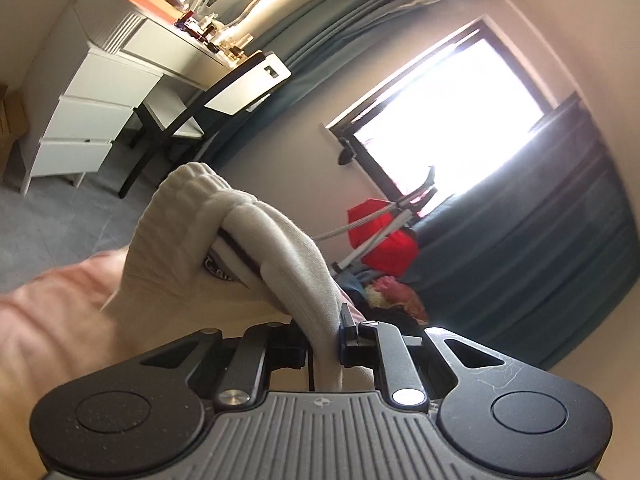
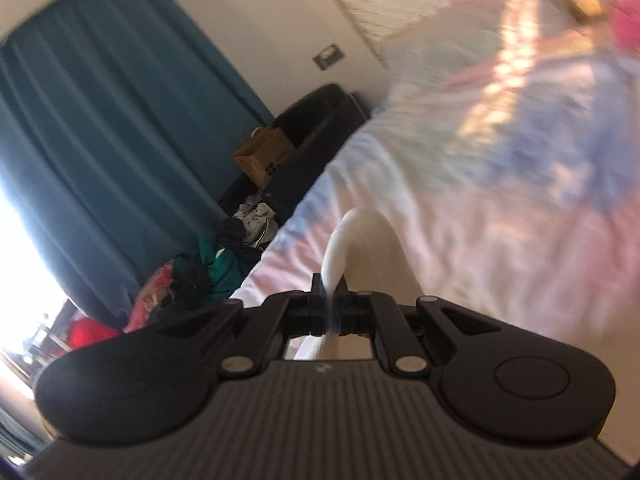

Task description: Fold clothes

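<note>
Both grippers sit closest to us, each clamped on the same white garment. Left gripper: jaws pinched down on a thick band of white sock-like knit that runs up between the fingers and bunches just ahead of the tips, ribbed cuff topmost. Something dark with a pale edge is wrapped inside the bunch; we can't tell what. Right gripper: jaws closed on a thin white strip of fabric, which loops up and over just beyond the fingertips.

Handling, our read: light, soft, stretchy, zero stiffness, so it sags wherever unsupported. Not slippery, not fragile. Best holds are the ribbed cuff and the far end, one per gripper, so tension keeps it straight. The thick bunch in the left jaws looks secure; the thin strip on the right could slip if tugged.

Orientation: in the left view the long axis runs from between the fingers forward and up-left, cuff end away from us. In the right view it runs straight ahead of the fingers, then curls back.

Beyond the right fingers: pastel bedding, blurred. Left of them, a clothes pile, then a cardboard box and teal curtain. Beyond the left fingers: white dresser, bright window, both well apart.
</note>
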Demonstrator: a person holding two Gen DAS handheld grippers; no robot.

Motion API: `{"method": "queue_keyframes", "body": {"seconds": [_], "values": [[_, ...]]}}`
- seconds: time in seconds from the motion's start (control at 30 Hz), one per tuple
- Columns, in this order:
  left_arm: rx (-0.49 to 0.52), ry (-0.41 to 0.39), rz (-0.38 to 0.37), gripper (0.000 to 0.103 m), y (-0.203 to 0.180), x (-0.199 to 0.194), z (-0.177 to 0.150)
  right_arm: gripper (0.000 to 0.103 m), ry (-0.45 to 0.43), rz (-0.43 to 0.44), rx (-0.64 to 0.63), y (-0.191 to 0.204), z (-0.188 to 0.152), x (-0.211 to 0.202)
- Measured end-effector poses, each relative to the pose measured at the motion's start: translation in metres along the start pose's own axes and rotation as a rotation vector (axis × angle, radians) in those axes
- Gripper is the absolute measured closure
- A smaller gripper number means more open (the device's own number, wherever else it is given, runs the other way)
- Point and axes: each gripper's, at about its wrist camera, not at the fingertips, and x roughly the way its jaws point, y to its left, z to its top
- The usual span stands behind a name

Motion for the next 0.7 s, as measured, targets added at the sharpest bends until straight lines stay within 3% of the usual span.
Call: {"method": "queue_keyframes", "body": {"seconds": [0.07, 0.23, 0.43, 0.5, 0.6, 0.67, 0.7], "values": [[0.022, -0.006, 0.037, 0.088, -0.010, 0.044, 0.008, 0.097, 0.010, -0.030, -0.023, 0.027, -0.007, 0.039], [0.013, 0.073, 0.165, 0.087, -0.015, 0.171, 0.017, 0.096, 0.032, -0.105, -0.125, 0.085, -0.037, 0.132], [0.044, 0.160, 0.314, 0.086, 0.001, 0.289, 0.009, 0.096, 0.082, -0.147, -0.263, 0.099, -0.088, 0.210], [0.084, 0.188, 0.345, 0.084, 0.003, 0.306, 0.005, 0.095, 0.114, -0.181, -0.290, 0.096, -0.101, 0.226], [0.117, 0.201, 0.336, 0.076, 0.005, 0.308, 0.002, 0.091, 0.161, -0.164, -0.284, 0.085, -0.107, 0.236], [0.135, 0.208, 0.321, 0.061, 0.006, 0.301, 0.001, 0.075, 0.189, -0.136, -0.268, 0.079, -0.107, 0.236], [0.140, 0.207, 0.305, 0.057, 0.006, 0.294, 0.002, 0.062, 0.199, -0.113, -0.249, 0.076, -0.106, 0.231]]}}
